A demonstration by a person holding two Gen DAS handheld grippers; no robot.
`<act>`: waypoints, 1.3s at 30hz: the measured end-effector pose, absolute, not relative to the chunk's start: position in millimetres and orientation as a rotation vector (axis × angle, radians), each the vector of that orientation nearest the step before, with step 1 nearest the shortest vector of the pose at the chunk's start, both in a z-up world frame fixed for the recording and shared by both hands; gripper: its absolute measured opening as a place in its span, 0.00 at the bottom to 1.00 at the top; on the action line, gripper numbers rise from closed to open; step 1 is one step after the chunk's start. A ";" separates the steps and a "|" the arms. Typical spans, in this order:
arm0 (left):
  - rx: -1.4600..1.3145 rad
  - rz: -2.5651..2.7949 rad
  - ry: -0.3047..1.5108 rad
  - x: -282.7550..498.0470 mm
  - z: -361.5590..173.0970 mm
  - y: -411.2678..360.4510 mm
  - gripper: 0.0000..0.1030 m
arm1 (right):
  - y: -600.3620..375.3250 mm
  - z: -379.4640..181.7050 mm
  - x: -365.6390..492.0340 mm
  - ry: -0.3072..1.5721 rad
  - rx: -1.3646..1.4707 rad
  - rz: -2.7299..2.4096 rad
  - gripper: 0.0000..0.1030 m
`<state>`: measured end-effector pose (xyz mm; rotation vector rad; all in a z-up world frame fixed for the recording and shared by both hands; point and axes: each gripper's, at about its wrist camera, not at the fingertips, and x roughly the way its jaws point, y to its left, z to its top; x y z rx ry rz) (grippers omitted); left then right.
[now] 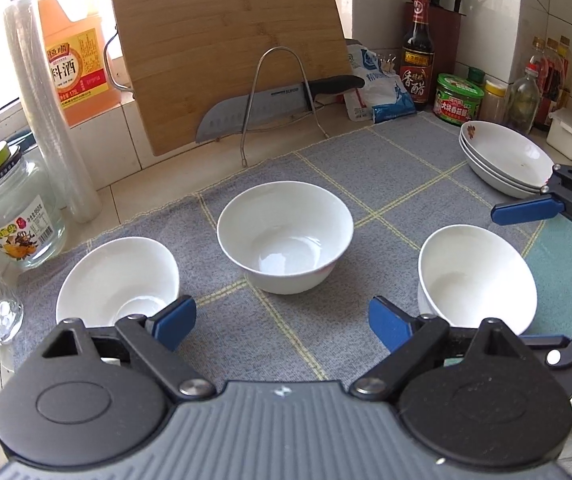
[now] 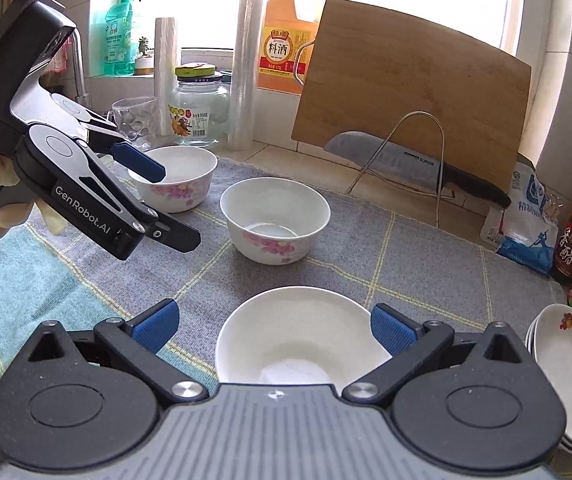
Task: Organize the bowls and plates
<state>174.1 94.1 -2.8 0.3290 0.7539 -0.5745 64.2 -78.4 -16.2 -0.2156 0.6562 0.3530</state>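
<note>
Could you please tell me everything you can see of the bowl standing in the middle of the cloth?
The middle bowl is a glossy white, ceramic-looking bowl with a thin rim and deep rounded walls; pink blossoms show on one side in the right wrist view. It stands upright and empty on the grey checked cloth, apart from the other two bowls. No gripper touches it.

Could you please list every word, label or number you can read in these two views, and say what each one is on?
"料酒": orange jug
"SUPOR": knife blade
"香醋": dark bottle
"DAS Data Acquisition System" and "GenRobot.AI": left gripper
"950克", partly legible: glass jar
Green-lidded jar, salt bag and green pump bottle: print too blurred to read.
</note>
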 end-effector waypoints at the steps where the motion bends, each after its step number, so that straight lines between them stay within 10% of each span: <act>1: 0.339 -0.582 0.752 179.7 -1.6 94.1 0.90 | -77.5 -15.6 68.2 0.655 -0.218 0.360 1.00; 27: 0.401 -0.748 0.866 280.2 -33.8 65.0 0.72 | -42.4 -42.0 179.6 0.793 -0.273 0.464 1.00; 39: 0.386 -0.771 0.899 292.5 -40.9 67.1 0.60 | -35.5 -53.3 197.4 0.830 -0.311 0.495 0.84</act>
